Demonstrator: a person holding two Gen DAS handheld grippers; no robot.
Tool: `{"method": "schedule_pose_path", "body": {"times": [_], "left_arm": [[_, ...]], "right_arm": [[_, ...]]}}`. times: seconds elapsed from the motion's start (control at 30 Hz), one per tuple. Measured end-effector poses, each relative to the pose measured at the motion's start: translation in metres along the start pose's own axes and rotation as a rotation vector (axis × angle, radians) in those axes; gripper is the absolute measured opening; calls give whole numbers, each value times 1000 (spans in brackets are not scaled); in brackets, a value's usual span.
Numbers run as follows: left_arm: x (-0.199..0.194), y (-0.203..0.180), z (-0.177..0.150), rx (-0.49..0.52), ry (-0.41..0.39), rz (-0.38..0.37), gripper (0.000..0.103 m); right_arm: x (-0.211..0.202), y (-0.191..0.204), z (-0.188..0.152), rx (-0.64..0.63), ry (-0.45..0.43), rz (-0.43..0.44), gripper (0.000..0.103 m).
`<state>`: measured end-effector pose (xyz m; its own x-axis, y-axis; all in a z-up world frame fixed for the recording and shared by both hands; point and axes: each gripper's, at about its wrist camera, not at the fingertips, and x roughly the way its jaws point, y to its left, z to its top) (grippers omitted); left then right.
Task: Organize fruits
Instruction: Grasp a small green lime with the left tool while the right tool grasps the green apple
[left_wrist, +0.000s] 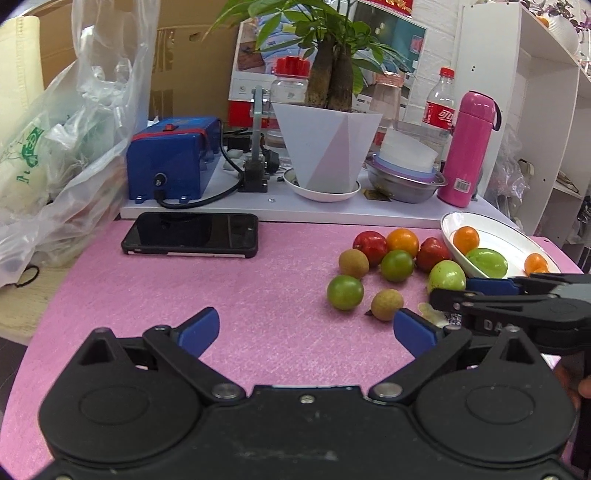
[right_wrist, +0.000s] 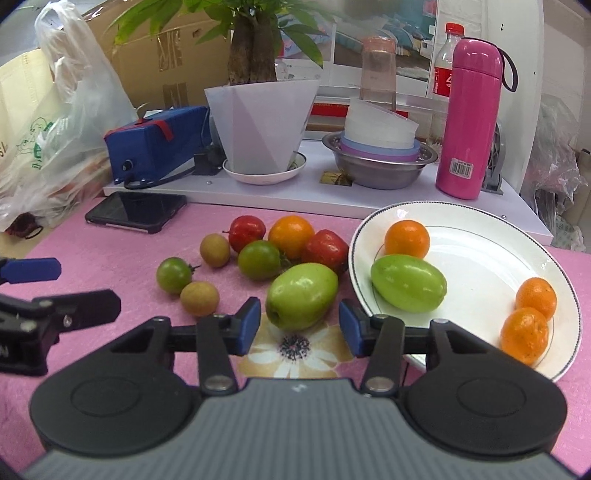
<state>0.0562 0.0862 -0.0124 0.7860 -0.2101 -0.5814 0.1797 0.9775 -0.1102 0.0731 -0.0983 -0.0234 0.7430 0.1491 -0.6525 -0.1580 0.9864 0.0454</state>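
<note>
A white plate (right_wrist: 480, 236) on the pink mat holds three small oranges (right_wrist: 407, 238) and a green jujube (right_wrist: 408, 282); it also shows in the left wrist view (left_wrist: 491, 230). Left of it lies a loose cluster: a large green jujube (right_wrist: 301, 295), red fruits (right_wrist: 246, 232), an orange (right_wrist: 291, 235), green tomatoes (right_wrist: 173, 275) and brown longans (right_wrist: 199, 298). My right gripper (right_wrist: 298, 326) is open, its blue pads on either side of the large green jujube's near end, not touching. My left gripper (left_wrist: 306, 328) is open and empty over bare mat, left of the fruit (left_wrist: 345, 292).
A black phone (left_wrist: 190, 234) lies at the mat's far left. Behind the mat a white board carries a blue box (left_wrist: 171, 158), a potted plant (left_wrist: 327, 147), a steel bowl with stacked bowls (right_wrist: 380, 157) and a pink flask (right_wrist: 469, 118). Plastic bags (left_wrist: 55, 155) stand left.
</note>
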Motion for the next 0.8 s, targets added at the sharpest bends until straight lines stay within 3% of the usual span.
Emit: {"method": "schedule_pose_path", "body": {"times": [0.2,0.3,0.47,0.63,0.8], "left_arm": [[8,0,3,14,10,-25,95],[12,1,6,19,17,-29,89],[24,-3,15,46,36,-52,68],[48,-5,27,17,79,-137,53],[67,-4,34,-19,107,-161,50]], "right_arm": [[19,10,8,-14,2,-33,46],[27,14,8,-68,-10,-54,38],[18,11,3,-74,4,41,37],[-2,8,-9,-81,3,80,37],[-14,4,-16,-75,8,94,37]]}}
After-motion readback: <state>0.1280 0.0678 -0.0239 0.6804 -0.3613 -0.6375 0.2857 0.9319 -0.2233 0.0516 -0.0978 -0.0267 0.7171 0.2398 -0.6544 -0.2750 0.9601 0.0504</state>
